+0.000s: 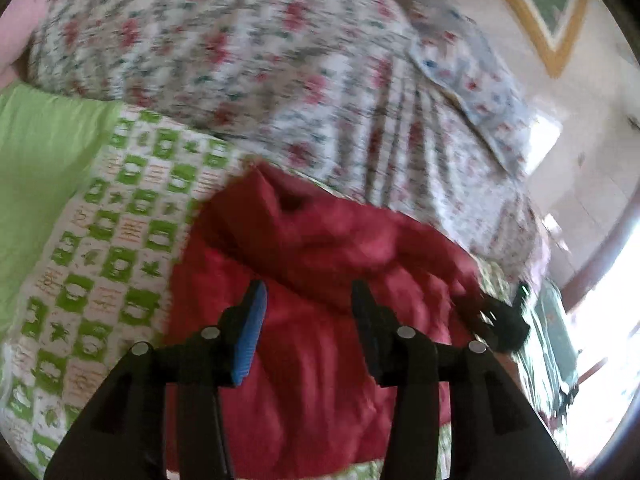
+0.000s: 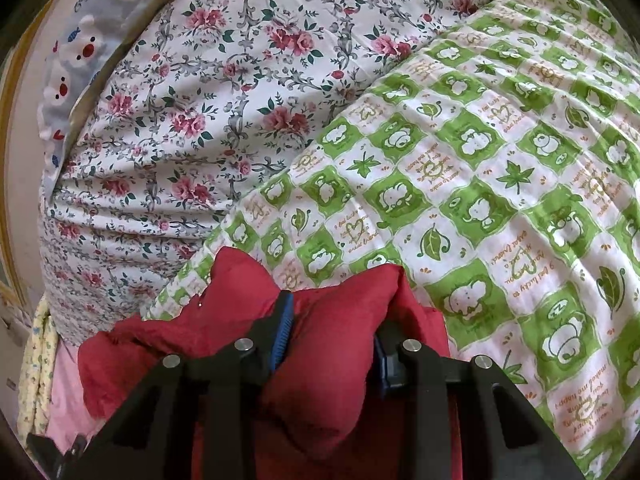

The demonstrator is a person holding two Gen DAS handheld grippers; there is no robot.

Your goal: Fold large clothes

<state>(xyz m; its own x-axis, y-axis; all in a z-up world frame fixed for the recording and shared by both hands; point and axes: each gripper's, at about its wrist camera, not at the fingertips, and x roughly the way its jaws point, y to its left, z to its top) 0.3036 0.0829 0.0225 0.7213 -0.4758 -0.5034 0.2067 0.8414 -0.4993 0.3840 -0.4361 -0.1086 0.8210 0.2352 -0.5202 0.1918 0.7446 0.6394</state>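
Note:
A red padded garment (image 1: pixel 320 300) lies bunched on a green-and-white checked bedsheet (image 1: pixel 104 264). My left gripper (image 1: pixel 308 308) is open just above the garment, with nothing between its fingers. The view is blurred. At the garment's right edge the other gripper (image 1: pixel 500 320) shows as a dark shape. In the right wrist view my right gripper (image 2: pixel 332 328) is shut on a thick fold of the red garment (image 2: pixel 328 352), which bulges up between the blue pads (image 2: pixel 282 332). The checked sheet (image 2: pixel 480 200) spreads beyond it.
A bulky floral quilt (image 2: pixel 200 100) (image 1: pixel 240 48) lies behind the garment. A grey pillow with bear faces (image 2: pixel 80 48) sits at the bed's far edge. A plain green cloth (image 1: pixel 40 168) lies left. Floor and a bright doorway (image 1: pixel 600 280) are to the right.

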